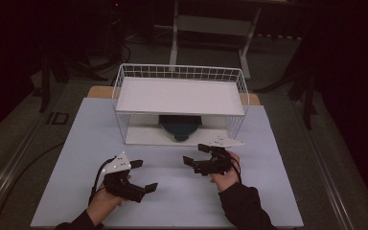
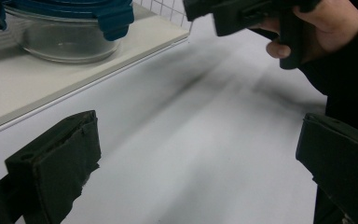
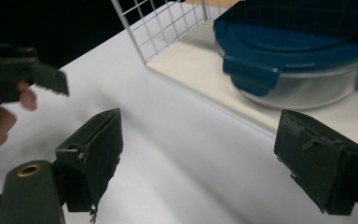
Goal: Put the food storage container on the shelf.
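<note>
The glass box (image 1: 179, 127) with its blue lid sits on the rack's (image 1: 179, 96) bottom shelf. The right gripper (image 1: 196, 154) hovers just before it — jaws wide, holding nothing. The left gripper (image 1: 143, 175) hangs over the table (image 1: 76, 158), also wide and empty.

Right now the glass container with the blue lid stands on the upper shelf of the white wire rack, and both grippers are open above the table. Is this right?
Not quite. The glass container stands on the lower shelf of the white wire rack, under the upper shelf, as the high view shows. The rest holds: the left gripper and the right gripper are open above the table.
</note>
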{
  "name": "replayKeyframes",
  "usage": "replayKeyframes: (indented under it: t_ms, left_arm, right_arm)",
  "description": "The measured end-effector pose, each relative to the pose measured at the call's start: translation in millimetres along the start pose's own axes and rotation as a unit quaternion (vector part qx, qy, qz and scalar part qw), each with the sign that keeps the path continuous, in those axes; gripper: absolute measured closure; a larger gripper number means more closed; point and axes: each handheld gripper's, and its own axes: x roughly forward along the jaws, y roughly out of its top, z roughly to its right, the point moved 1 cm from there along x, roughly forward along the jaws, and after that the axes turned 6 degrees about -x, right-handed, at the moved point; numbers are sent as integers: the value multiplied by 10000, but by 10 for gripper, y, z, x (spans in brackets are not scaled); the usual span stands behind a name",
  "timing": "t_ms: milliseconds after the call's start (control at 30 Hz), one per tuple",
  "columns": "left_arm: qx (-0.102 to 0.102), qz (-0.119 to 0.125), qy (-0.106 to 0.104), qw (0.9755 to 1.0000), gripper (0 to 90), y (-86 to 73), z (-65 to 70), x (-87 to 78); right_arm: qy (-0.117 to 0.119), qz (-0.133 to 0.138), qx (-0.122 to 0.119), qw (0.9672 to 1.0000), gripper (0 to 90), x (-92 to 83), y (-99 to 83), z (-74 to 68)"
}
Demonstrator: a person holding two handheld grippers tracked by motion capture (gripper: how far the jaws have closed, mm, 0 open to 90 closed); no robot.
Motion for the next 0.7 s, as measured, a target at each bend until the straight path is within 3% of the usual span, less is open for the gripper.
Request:
replayKeyframes:
  t_ms: [467,700]
  left_arm:
    - [47,10,-56,10000,0,-30,53,-55]
    - [87,-17,-39,10000,0,-51,69,-77]
  right_arm:
    - [115,-6,-251,9996,151,-338,-266,-128]
    - [118,27,-209,9997,154,-512,-397,-164]
